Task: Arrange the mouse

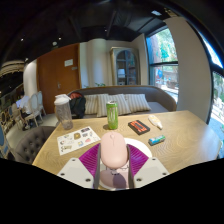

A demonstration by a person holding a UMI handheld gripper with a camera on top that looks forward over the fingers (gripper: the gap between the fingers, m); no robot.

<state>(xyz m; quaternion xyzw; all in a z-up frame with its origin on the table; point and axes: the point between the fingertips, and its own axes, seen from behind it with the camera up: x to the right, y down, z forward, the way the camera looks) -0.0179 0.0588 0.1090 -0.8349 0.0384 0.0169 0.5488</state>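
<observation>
A pale pink computer mouse (pixel 113 152) sits between my gripper's two fingers, which press on its sides. My gripper (pixel 113 172) holds it above the near edge of a light wooden table (pixel 180 135). The magenta pads (pixel 92 158) show on both sides of the mouse. The mouse's rear end is hidden by the gripper body.
On the table stand a green can (pixel 112 115), a clear jar with a white lid (pixel 63 111), a printed sheet (pixel 75 139), an orange-and-black box (pixel 139 126), a dark flat item (pixel 156 124) and a small teal thing (pixel 156 140). A sofa (pixel 120 101) stands behind.
</observation>
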